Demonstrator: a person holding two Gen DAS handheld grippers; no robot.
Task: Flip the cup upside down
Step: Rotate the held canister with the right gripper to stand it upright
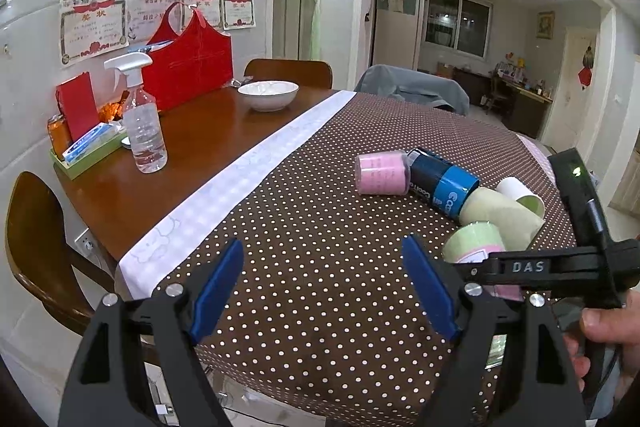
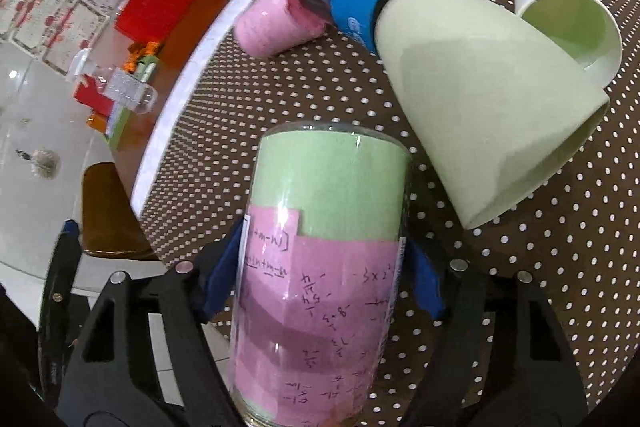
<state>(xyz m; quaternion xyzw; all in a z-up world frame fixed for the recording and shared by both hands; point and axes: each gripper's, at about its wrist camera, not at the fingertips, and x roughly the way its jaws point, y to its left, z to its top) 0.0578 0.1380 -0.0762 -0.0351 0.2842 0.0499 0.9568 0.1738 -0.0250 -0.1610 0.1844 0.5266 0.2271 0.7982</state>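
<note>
Clear glass cup lined with green and pink paper (image 2: 320,267) sits clamped in the right gripper (image 2: 324,279), near the pale green paper cup (image 2: 480,99); left gripper (image 1: 324,287) gapes, holding nothing.

left wrist: low, faces across table (image 1: 320,187) | right wrist: close, tilted down | shared: cups (image 2: 492,95)

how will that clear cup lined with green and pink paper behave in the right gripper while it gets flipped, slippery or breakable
The clear cup lined with green and pink paper looks glossy, so it may slip between the blue pads of the right gripper when turned. It seems rigid, holding its round shape under the clamp. If glass, it could break when dropped. Being cylindrical, it would probably roll on its side.
</note>
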